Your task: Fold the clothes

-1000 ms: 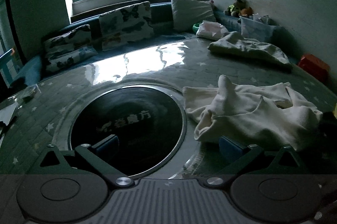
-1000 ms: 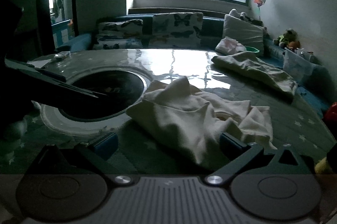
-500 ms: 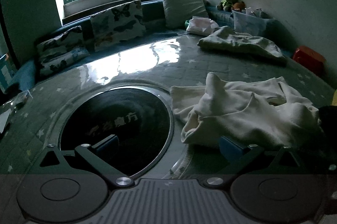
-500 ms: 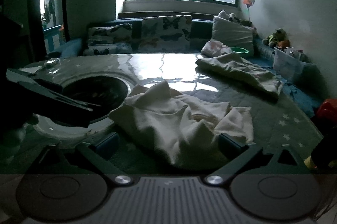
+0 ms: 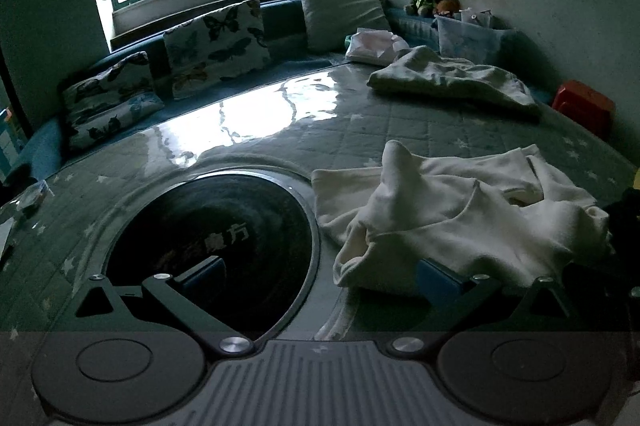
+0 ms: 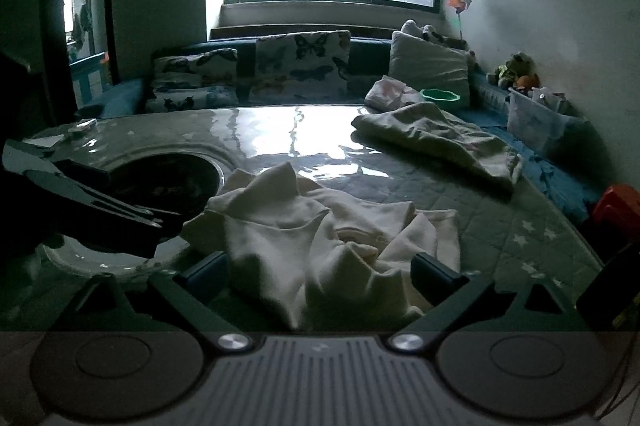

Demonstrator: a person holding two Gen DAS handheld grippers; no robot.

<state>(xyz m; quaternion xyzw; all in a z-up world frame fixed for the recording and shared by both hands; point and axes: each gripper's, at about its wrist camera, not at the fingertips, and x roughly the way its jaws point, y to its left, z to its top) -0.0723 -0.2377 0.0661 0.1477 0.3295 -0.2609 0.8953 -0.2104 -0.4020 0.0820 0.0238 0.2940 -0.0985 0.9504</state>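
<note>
Dim light throughout; fabric detail hard to read. Near hem of the crumpled cream garment [image 6: 320, 238] hidden behind the right gripper [image 6: 320, 272] body, so contact with the blue pads [image 6: 434, 274] impossible to judge; jaws spread wide, cloth lying between them, nothing pinched. Left gripper [image 5: 318, 276] likewise spread wide, holding nothing: left pad over the round black inset [image 5: 208, 226] of the worktop [image 5: 340, 130], right pad tucked at the cream garment [image 5: 452, 218] edge, partly covered by it.

Only from the right wrist: the left gripper seen as a dark shape [image 6: 80, 202] left of the jaws, a green bowl [image 6: 440, 96] far ahead, a doorway at far left. Only from the left wrist: printed characters inside the black inset, blurred.

Two garments counted: the cream one at the jaws, and a second pale garment [image 6: 436, 142] ahead and right, well apart. One red box [image 5: 582, 106] at far right, cut off in the right wrist view. One pinwheel [image 6: 460, 0].
</note>
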